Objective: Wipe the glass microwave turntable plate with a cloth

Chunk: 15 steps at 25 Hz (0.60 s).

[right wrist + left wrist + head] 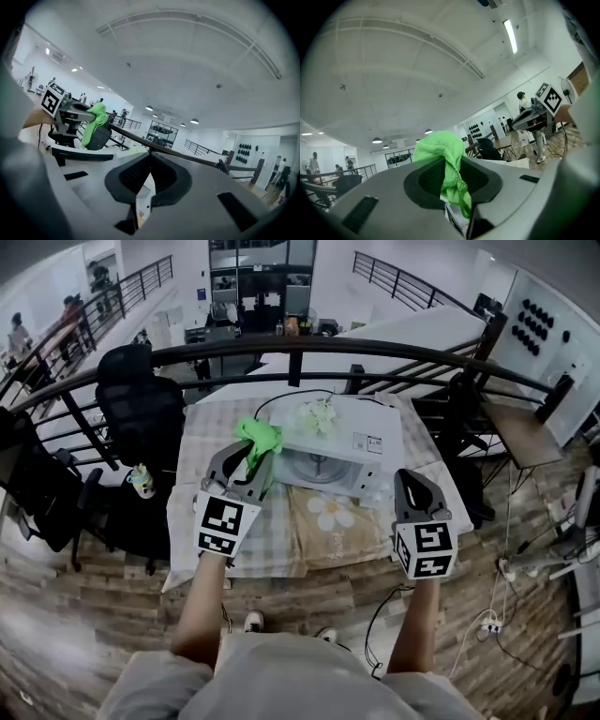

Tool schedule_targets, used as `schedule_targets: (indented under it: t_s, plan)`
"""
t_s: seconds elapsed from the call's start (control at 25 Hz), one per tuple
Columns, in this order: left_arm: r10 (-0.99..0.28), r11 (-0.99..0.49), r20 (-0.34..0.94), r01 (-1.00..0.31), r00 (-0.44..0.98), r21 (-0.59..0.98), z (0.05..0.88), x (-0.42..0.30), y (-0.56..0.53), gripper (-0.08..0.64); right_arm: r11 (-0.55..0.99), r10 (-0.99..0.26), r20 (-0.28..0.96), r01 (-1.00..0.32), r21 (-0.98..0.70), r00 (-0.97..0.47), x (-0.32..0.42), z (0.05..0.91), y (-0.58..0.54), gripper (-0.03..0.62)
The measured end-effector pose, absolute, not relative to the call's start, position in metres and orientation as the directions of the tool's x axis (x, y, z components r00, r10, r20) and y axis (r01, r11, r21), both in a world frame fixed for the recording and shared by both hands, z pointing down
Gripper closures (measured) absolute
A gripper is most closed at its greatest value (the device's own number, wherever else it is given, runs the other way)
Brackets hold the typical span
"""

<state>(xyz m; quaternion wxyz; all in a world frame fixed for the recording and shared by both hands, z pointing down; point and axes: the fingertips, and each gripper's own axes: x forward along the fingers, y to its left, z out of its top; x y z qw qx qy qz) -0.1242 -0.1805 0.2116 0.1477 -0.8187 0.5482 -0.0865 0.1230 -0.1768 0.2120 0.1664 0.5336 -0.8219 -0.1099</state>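
A person stood at a table point(192, 521) covered with a checked cloth, holding one hand-held gripper in each hand, seen from above. The left hand-held gripper point(451, 174) was clamped on a bright green cloth point(440, 149), which bunched above the jaws and hung down between them. It was raised over the near left corner of a white microwave oven point(364, 439) in the middle of the table. The right hand-held gripper point(148, 161) was empty, its jaws pressed together at the tips, and it hovered near the oven's near right corner. A round pale disc, seemingly the glass turntable plate point(319, 469), showed inside the oven's front opening, apart from both grippers. A tan mat with a white flower point(330, 514) lay on the table just in front of the oven. A black office chair point(141, 399) stood to the far left.
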Motion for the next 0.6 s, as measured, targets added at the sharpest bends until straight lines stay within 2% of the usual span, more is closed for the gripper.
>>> schedule_targets:
  t_s: [0.6]
  plan:
    - [-0.918,-0.354,-0.046,-0.865,0.394,-0.357,0.195,-0.128,-0.167,0.457,0.455,-0.889,0.137,-0.805,0.381,-0.438,0.087,0.197,-0.179,0.578]
